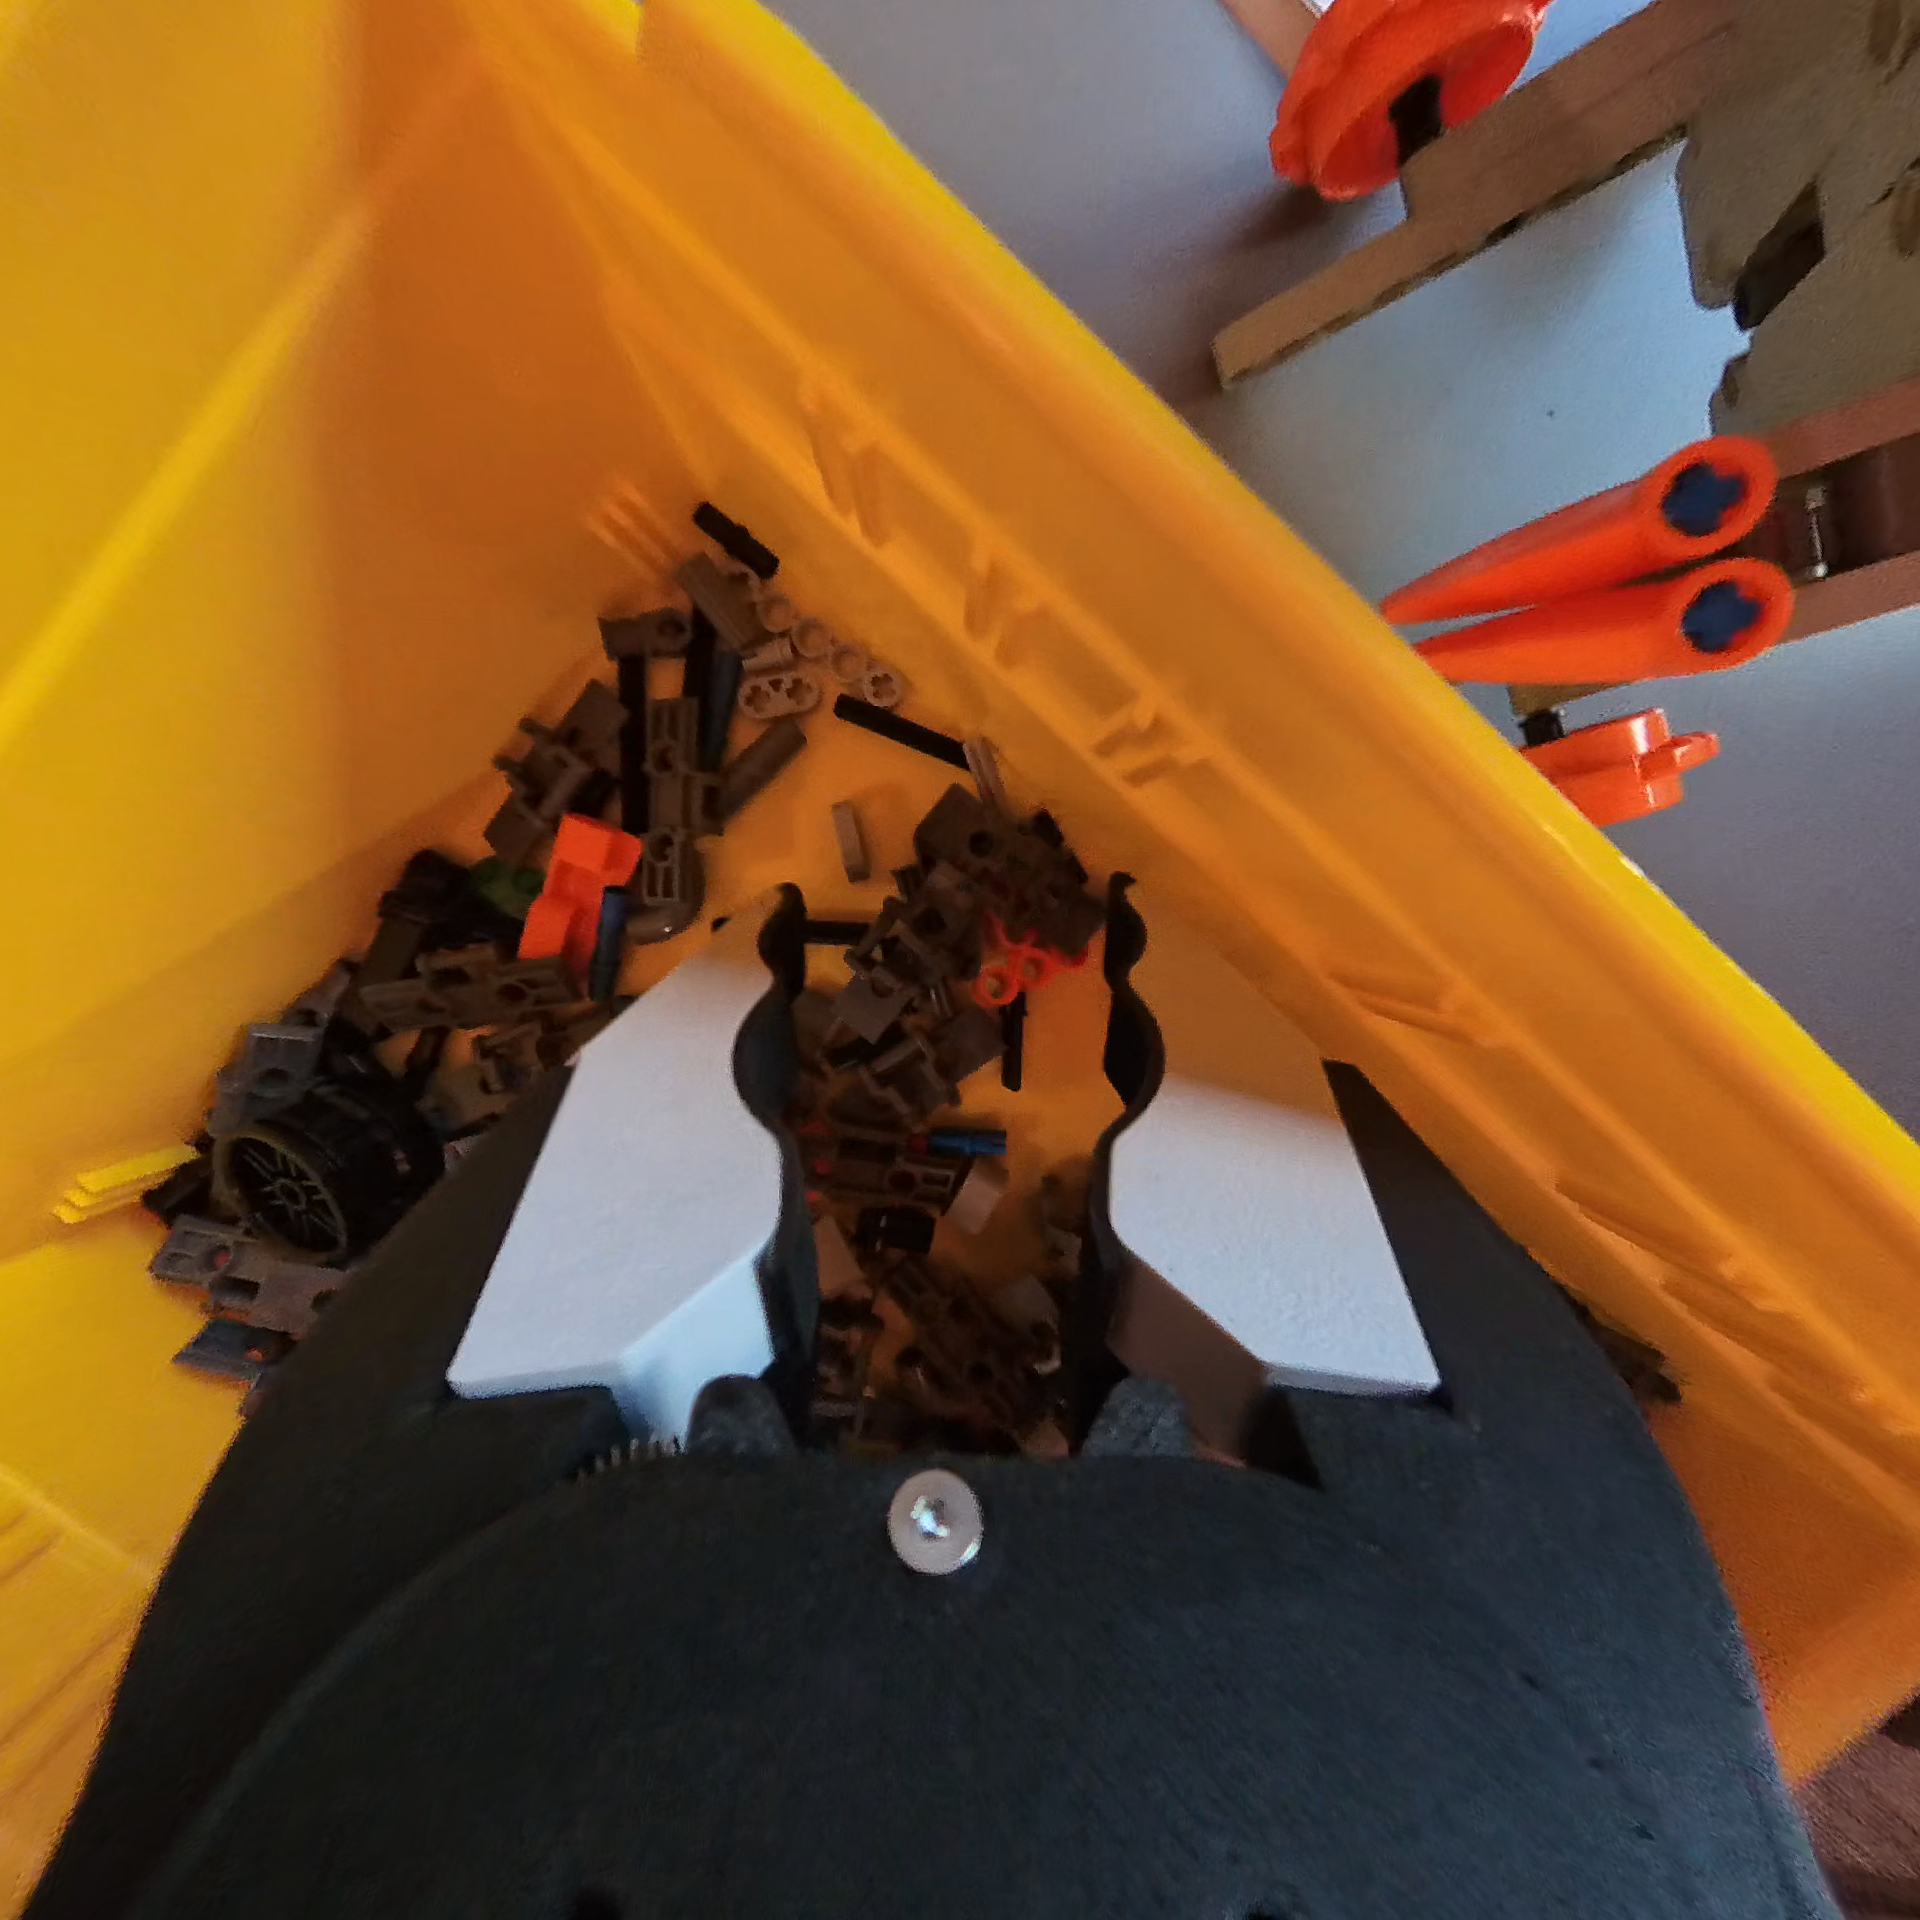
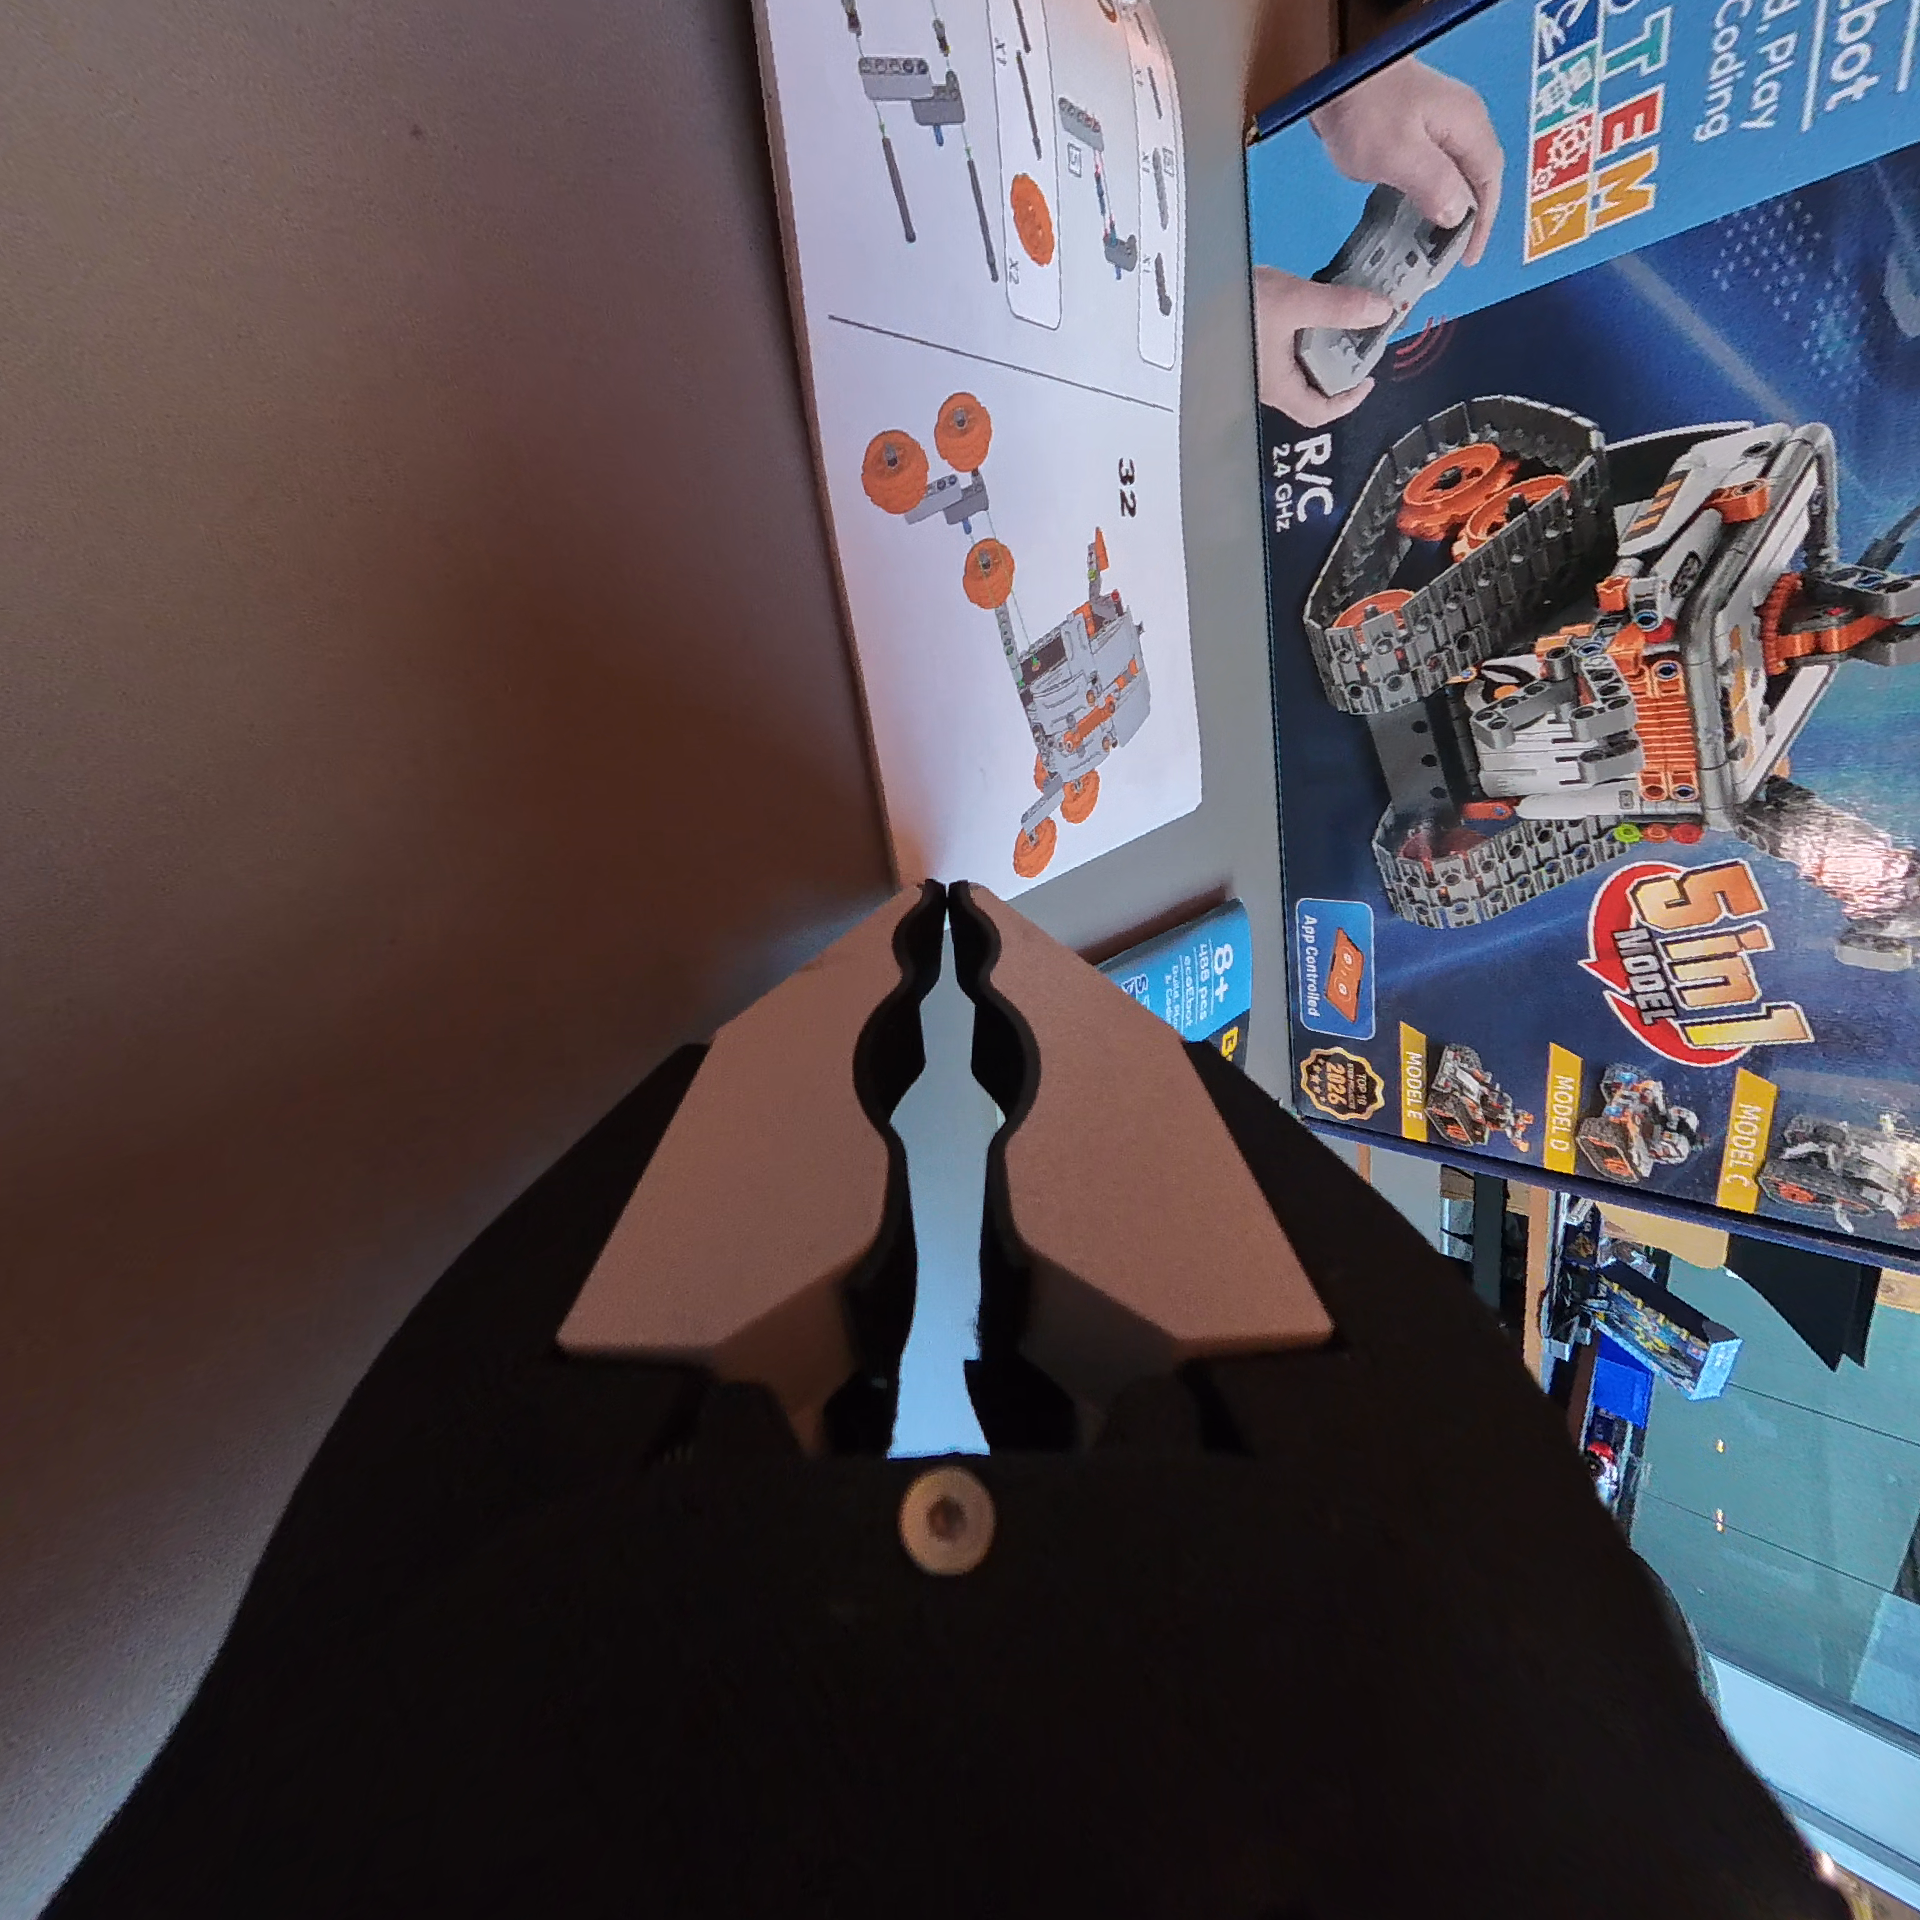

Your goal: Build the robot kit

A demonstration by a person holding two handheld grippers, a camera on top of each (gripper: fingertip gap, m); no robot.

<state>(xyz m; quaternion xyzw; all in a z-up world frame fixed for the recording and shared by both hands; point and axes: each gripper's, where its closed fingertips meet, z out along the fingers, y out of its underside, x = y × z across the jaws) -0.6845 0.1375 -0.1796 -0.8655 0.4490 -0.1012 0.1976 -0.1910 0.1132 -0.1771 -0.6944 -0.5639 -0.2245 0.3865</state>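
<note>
Left gripper (image 1: 954, 914) is held with jaws apart inside the yellow bin (image 1: 364, 436), over the pile of small grey and black parts (image 1: 914, 1039) (nothing gripped). Right gripper (image 2: 947, 891) is seen pinched together, empty, pointed at the instruction sheet (image 2: 1081, 644) beside the blue kit box (image 2: 1600, 623).

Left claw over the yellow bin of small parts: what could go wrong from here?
1. The open left claw hangs over a tangled pile of grey parts; closing might catch several at once.
2. Its right finger is close to the bin wall and could bump it.
3. The picture is blurred, so small pins such as the blue pin are hard to single out.
</note>
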